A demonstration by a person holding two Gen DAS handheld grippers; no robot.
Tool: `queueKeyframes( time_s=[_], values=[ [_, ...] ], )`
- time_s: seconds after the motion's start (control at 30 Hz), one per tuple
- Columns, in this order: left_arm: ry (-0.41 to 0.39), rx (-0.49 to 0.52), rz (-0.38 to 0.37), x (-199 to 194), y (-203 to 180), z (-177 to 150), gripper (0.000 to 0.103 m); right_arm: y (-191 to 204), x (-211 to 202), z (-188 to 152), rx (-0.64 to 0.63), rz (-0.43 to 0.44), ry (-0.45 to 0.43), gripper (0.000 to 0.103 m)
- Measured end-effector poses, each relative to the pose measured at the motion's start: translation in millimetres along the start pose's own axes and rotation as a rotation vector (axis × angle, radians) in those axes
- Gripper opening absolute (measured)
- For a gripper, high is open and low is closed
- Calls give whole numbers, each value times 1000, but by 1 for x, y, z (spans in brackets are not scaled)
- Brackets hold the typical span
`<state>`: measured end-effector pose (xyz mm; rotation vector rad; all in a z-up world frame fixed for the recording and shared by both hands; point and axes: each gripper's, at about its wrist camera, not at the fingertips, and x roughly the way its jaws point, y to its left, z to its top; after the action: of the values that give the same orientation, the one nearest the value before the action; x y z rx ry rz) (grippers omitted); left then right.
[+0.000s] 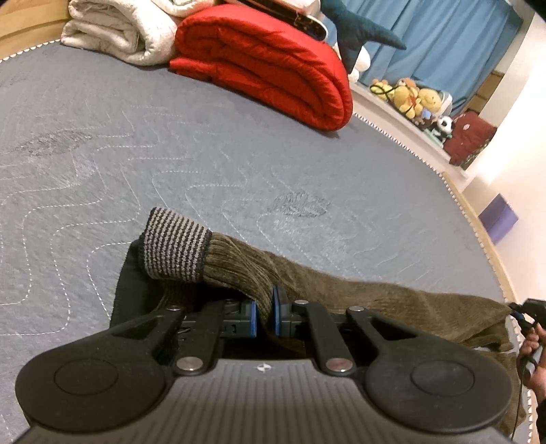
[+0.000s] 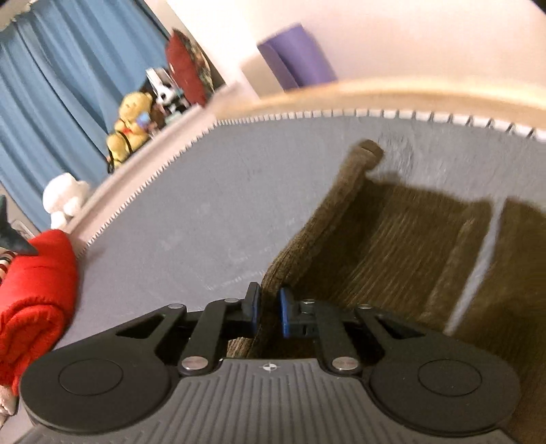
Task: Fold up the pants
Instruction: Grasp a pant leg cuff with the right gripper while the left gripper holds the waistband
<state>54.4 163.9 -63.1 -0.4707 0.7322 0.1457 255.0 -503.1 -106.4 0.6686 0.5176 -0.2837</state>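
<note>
Olive-brown corduroy pants [image 1: 341,287] with a grey-and-black striped cuff [image 1: 175,249] lie on a grey quilted bed cover [image 1: 136,153]. My left gripper [image 1: 264,314] is shut on the pant leg just behind the cuff, with the cloth bunched between its blue pads. The right wrist view shows the pants [image 2: 392,246] spread out to the right, one leg end reaching toward the bed's far edge. My right gripper [image 2: 269,312] is shut on a folded edge of the pants. It also appears at the far right of the left wrist view, right gripper [image 1: 525,314], with a hand [image 1: 535,345] behind it.
A rolled red quilt [image 1: 273,65] and a folded white blanket [image 1: 119,30] lie at the far side of the bed. Plush toys [image 1: 413,95] sit on a ledge before blue curtains [image 1: 443,37]. A purple box [image 1: 498,215] stands beyond the bed's wooden edge [image 2: 409,92].
</note>
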Motion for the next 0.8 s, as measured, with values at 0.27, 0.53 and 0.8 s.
queueKeyframes(
  time_s=[0.27, 0.53, 0.8],
  values=[
    [-18, -60, -66, -42, 24, -1, 6, -4, -128, -1, -29, -10, -85, 12],
    [-7, -61, -49, -78, 53, -18, 0, -51, -217, -59, -34, -114, -43, 12],
    [133, -174, -127, -61, 78, -23, 28, -82, -203, -84, 55, -163, 151, 17]
  ],
)
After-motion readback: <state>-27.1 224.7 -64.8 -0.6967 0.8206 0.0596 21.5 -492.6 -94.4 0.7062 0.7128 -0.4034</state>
